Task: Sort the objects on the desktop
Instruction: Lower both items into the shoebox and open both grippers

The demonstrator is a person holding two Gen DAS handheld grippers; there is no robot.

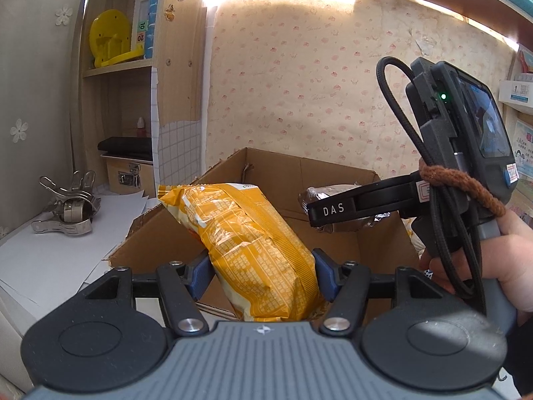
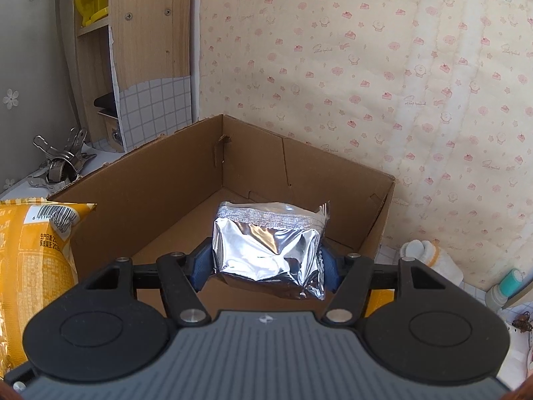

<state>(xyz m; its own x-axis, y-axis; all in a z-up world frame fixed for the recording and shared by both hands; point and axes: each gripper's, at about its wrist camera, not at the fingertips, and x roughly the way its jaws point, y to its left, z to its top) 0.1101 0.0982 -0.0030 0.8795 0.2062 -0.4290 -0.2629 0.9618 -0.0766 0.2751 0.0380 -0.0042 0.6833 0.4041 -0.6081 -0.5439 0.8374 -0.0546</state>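
Two packets held over open brown cardboard box (image 2: 160, 180) | left tongs (image 1: 261, 275) clamp orange crinkly snack bag (image 1: 253, 250) | right tongs (image 2: 266, 266) hold silver foil pouch (image 2: 269, 246), grip looks light | advice: lower well inside box walls before letting go, one at a time

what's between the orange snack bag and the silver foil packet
Only the bare inside of the cardboard box. In the right wrist view, the orange snack bag sits at the left edge, the silver foil packet hangs over the box, and nothing lies between them.

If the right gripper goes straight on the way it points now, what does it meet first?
Probably the floor or far wall of the cardboard box. The right gripper, with the silver foil packet between its fingers, points down into the open box, which looks empty ahead. Depth is unclear.
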